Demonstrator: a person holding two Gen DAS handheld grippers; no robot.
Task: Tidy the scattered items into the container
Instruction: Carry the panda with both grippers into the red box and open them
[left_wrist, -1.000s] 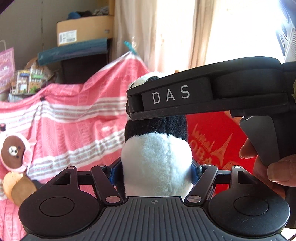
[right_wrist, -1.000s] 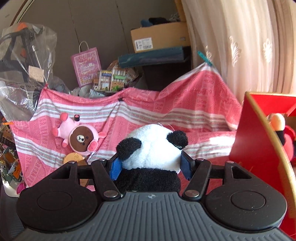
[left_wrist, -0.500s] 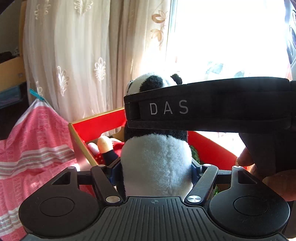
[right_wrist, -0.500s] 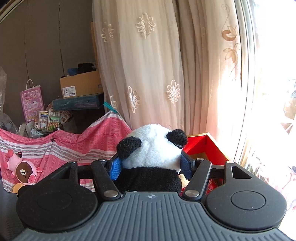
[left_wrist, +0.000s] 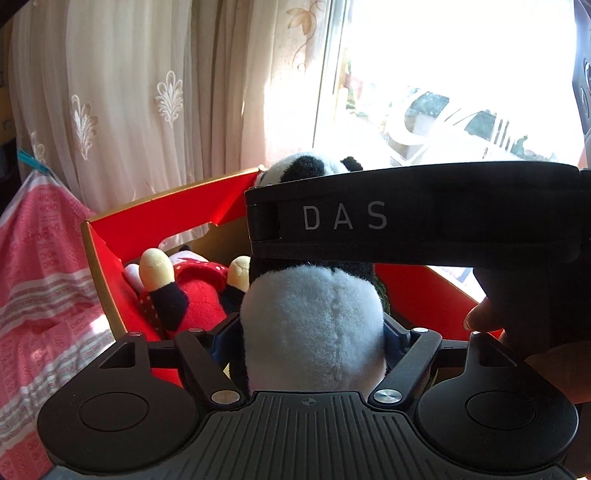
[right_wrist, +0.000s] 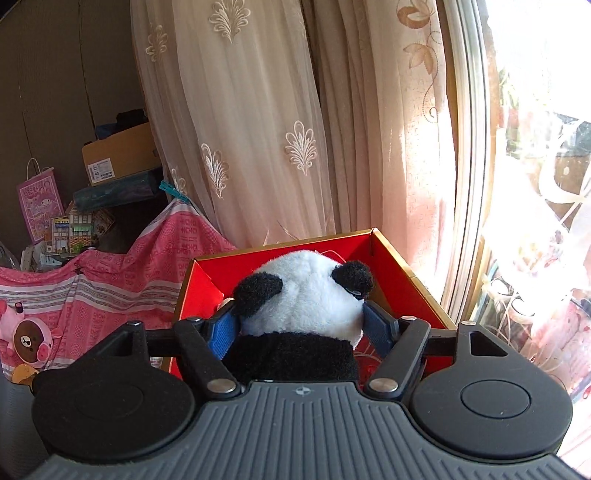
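A black-and-white panda plush hangs over the open red box between both grippers. My right gripper stands at its head. Its jaws are opening, and the blue pads have drawn just off the fur. My left gripper is at the panda's white body. Its jaws are opening too, with small gaps at the sides. In the left wrist view the right gripper's black housing crosses over the panda. A plush doll in a red dotted dress lies inside the box.
A pink-and-brown bear plush lies on the pink striped cloth to the left. Sheer curtains and a bright window stand close behind the box. Cardboard boxes and a pink bag fill the back left. A person's fingers hold the right gripper.
Both grippers swung right with the panda, from above the pink cloth to over the red box. The pads on both have spread apart off the plush.
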